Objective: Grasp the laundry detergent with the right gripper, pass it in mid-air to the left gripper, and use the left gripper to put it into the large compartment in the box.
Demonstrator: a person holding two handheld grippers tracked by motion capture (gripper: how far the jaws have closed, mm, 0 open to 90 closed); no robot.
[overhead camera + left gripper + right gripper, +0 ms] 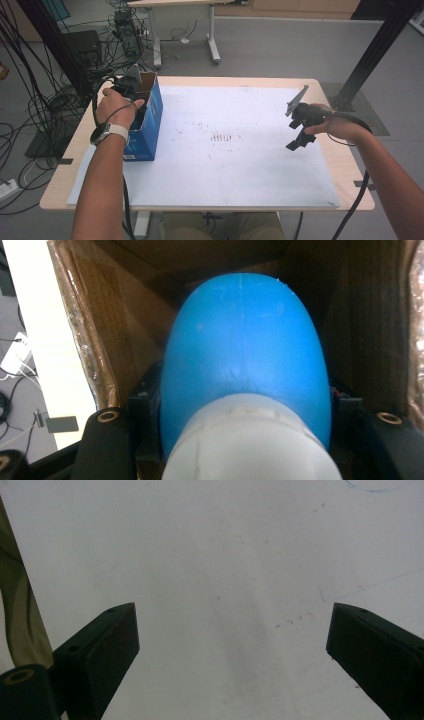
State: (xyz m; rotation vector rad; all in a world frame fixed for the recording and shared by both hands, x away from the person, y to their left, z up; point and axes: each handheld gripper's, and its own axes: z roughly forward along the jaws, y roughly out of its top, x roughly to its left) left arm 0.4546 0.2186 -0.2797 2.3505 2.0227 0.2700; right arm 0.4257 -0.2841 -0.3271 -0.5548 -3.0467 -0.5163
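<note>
On the white-covered worktop (240,165), the left claw (131,86) reaches into the blue cardboard box (150,120) at far left, clamping a blue-and-white plastic bottle (245,370), apparently to lift it; the right claw (300,131) waits wide.

Blue bottle (245,355) with white cap (250,440), blue box (147,120) with brown cardboard inside, white table sheet (240,165).

Both forearms reach in from the table's near edge. The left hand (116,107), a white-strapped watch at the wrist, holds the left gripper (129,82) pointing away and downward, its jaws clamped on a blue, white-capped object (245,360). At the right, the right hand (336,126) holds the right gripper (299,139) tilted downward, its black jaws spread wide with nothing between them.
</note>
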